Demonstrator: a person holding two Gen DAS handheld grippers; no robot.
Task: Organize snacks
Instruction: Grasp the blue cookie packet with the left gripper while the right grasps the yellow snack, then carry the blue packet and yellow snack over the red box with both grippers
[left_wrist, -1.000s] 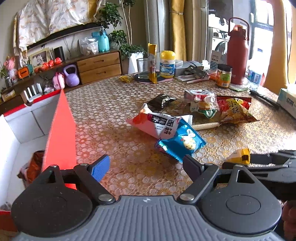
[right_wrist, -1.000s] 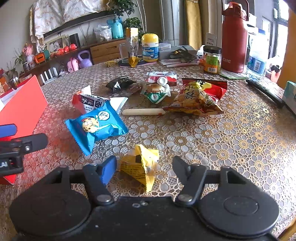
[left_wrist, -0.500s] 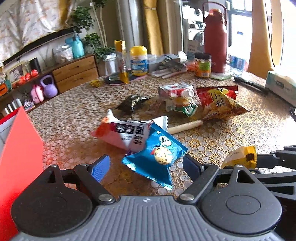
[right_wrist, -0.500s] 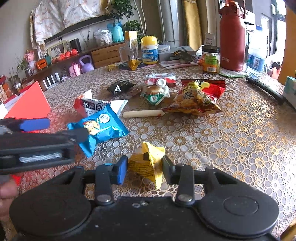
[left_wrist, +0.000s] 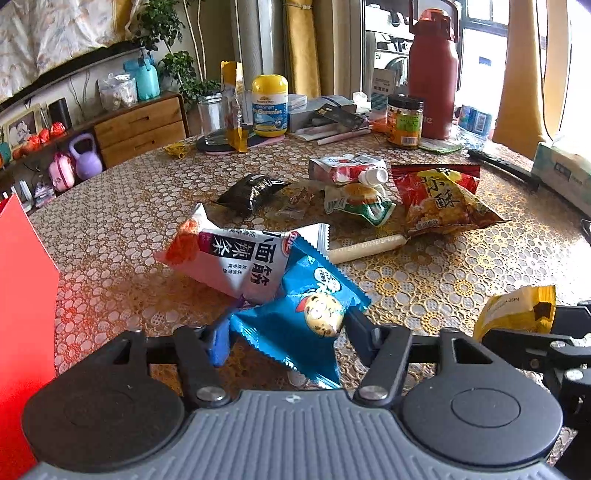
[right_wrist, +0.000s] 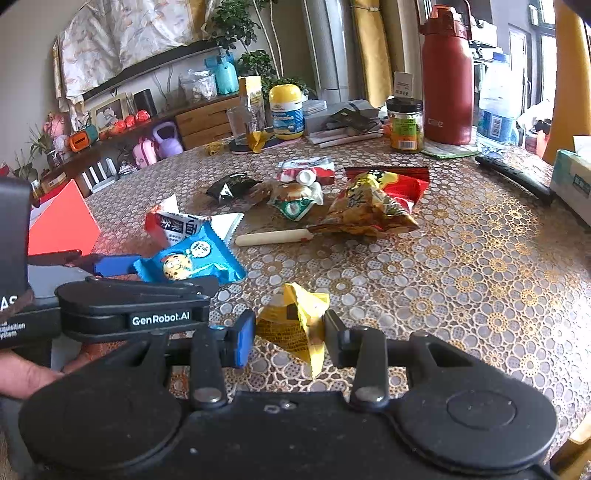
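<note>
A blue cookie packet (left_wrist: 310, 310) (right_wrist: 188, 258) lies at the near edge of the snack pile. My left gripper (left_wrist: 286, 332) (right_wrist: 166, 275) has it between its closing jaws, and both pads touch its sides. My right gripper (right_wrist: 290, 341) is shut on a small yellow packet (right_wrist: 291, 317) (left_wrist: 517, 308) just above the tablecloth. Behind lie a white-and-red noodle packet (left_wrist: 236, 258), a sausage stick (left_wrist: 365, 247), a red-and-yellow chips bag (left_wrist: 439, 199), a green-and-white burger packet (left_wrist: 358, 201) and a black packet (left_wrist: 255, 188).
A red box flap (left_wrist: 22, 295) (right_wrist: 62, 225) stands at the left. At the table's far side stand a red flask (left_wrist: 434, 74), a jar (left_wrist: 404, 120), a yellow-lidded bottle (left_wrist: 269, 103) and a glass (left_wrist: 212, 118). A tissue box (left_wrist: 565, 173) sits far right. A hand (right_wrist: 22, 373) holds the left gripper.
My left gripper moved right, away from the red box, to the blue cookie packet and its jaws narrowed onto it. My right gripper's jaws closed on the yellow packet.
</note>
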